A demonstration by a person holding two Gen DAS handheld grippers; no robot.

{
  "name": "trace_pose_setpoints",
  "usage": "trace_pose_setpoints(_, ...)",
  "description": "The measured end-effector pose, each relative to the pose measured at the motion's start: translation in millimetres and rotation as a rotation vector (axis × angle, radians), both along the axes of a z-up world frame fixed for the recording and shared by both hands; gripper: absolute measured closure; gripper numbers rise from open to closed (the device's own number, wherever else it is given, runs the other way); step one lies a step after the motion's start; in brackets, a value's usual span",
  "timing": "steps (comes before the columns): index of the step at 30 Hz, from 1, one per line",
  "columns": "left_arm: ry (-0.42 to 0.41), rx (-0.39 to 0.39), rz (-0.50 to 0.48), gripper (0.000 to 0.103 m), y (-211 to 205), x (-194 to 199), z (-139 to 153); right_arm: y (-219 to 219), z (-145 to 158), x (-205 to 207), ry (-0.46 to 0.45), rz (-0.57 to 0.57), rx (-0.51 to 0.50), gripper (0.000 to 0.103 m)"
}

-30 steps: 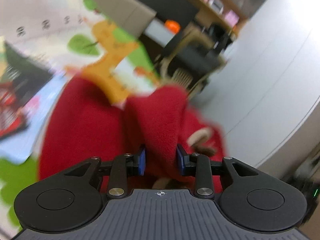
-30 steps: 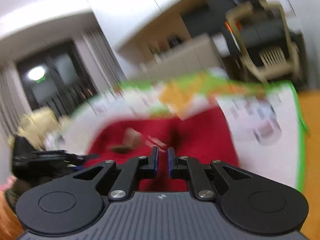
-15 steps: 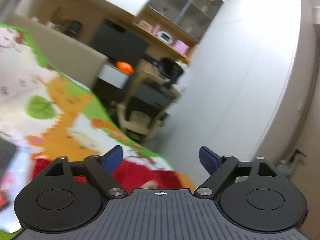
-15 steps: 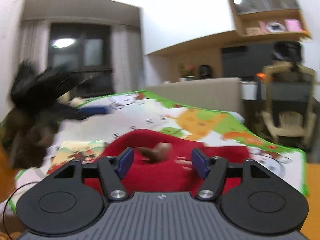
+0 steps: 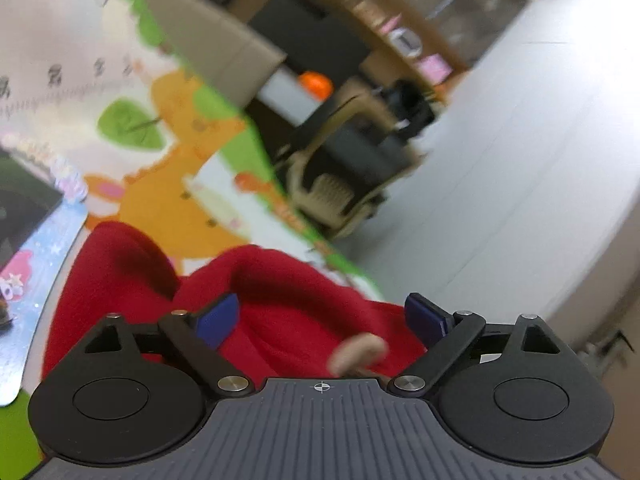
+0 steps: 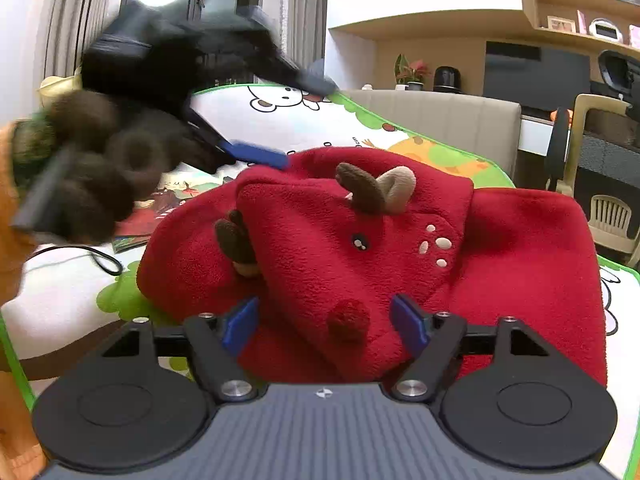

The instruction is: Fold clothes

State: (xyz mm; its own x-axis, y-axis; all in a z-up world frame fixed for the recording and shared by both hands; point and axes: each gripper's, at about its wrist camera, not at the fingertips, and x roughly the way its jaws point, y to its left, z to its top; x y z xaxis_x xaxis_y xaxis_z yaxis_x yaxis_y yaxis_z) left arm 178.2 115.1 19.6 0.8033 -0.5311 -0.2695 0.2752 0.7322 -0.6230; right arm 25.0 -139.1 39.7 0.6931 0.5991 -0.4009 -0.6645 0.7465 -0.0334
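A red fleece hooded garment with brown antlers, a tan ear and a red pom-pom nose lies folded in a heap on the cartoon play mat. My right gripper hovers open just in front of its near edge, nothing between the pads. In the left wrist view the same red fleece bulges below my left gripper, which is open and empty. The left gripper also shows, blurred, in the right wrist view above the garment's far left side, held by a gloved hand.
Picture books and a black cable lie on the mat left of the garment. A beige sofa back borders the mat's far edge. A plastic chair and desk stand to the right. White wall panels rise nearby.
Both grippers were shut on the red fleece a second ago; they have since opened and let go. The garment now rests folded on the mat, and the left gripper has tilted back down.
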Motion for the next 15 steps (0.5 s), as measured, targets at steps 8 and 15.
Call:
trace_pose_setpoints(8,0.022,0.119,-0.071,0.010,-11.2,-27.7,-29.5,-32.3,38.2,-6.8,-0.039,-0.046,0.108,0.016)
trace_pose_setpoints(15,-0.042,0.218,-0.078,0.010,-23.0,-47.0,-24.7,-22.2,-4.8,18.5,0.004,-0.201,-0.119,0.014)
